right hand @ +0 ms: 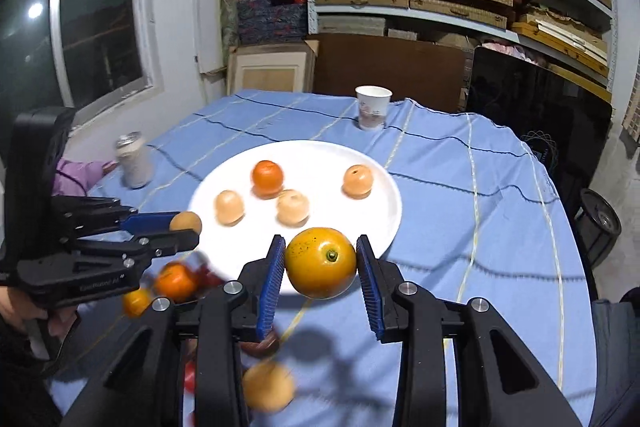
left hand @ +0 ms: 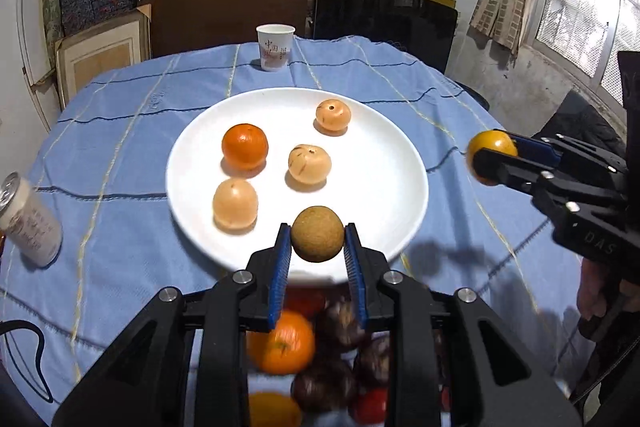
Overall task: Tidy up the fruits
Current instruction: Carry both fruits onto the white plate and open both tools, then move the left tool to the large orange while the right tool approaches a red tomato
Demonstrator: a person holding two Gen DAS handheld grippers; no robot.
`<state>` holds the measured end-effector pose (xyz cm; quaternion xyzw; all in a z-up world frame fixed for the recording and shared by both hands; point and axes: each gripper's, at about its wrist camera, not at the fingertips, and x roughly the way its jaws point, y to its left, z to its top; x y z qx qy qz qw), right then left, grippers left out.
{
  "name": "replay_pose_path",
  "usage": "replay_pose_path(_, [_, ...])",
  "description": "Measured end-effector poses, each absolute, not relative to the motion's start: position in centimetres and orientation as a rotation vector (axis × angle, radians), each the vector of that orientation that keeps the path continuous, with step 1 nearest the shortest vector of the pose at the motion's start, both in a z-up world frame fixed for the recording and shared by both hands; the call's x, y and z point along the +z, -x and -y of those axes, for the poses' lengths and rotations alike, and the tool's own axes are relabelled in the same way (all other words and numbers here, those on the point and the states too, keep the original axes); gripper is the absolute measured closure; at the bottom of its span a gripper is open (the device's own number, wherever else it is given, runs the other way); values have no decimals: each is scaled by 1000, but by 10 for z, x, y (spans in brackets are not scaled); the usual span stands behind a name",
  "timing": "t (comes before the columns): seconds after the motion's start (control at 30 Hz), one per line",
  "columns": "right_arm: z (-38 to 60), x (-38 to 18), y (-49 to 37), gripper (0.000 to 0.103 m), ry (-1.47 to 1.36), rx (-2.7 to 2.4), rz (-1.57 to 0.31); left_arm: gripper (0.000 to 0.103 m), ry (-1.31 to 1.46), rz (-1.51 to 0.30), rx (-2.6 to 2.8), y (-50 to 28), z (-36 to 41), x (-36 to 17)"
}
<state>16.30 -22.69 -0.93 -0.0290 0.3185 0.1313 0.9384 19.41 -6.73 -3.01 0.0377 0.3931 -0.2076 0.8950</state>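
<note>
The left gripper (left hand: pixel 317 239) pinches a round brown fruit (left hand: pixel 317 234) between its blue pads, holding it over the near rim of the white plate (left hand: pixel 400 163). The right gripper (right hand: pixel 321 261) clamps a yellow-orange fruit (right hand: pixel 321 262) between its own blue pads, also just above the plate's near edge in its own view; from the left wrist view this fruit hangs off the plate's right side, over the tabletop (left hand: pixel 460 107).

On the plate lie four fruits, apart from one another: an orange (left hand: pixel 245 146) on the left half, a pale peach-coloured fruit (left hand: pixel 235 203) nearer than it, another pale fruit (left hand: pixel 309 163) near the plate's middle, and a third pale one (left hand: pixel 333 115) toward the far rim.

Nearer than the plate, under the left gripper, a blurred heap of fruit (left hand: pixel 312 359) rests on the blue checked cloth: orange, dark purple and red ones. Beyond the plate's far rim stands a paper cup (left hand: pixel 275 47). To the plate's left stands a white can (left hand: pixel 29 219), well apart from it. A black cable (left hand: pixel 38 351) lies at the near left, far from the plate.
</note>
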Motion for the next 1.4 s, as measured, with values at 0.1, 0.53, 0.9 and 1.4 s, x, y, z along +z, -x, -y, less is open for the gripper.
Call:
replay_pose_path(0.1, [227, -24, -199, 66, 63, 274, -687, 77, -105, -837, -408, -220, 81, -41])
replay_pose_path(0.53, [212, -79, -292, 66, 129, 264, -827, 77, -111, -970, -343, -279, 94, -78])
replay_pose_path(0.9, [206, -61, -280, 66, 169, 268, -777, 76, -89, -990, -338, -278, 90, -75])
replay_pose_path(1.4, [207, 4, -138, 57, 157, 327, -646, 27, -81, -800, -423, -150, 40, -6])
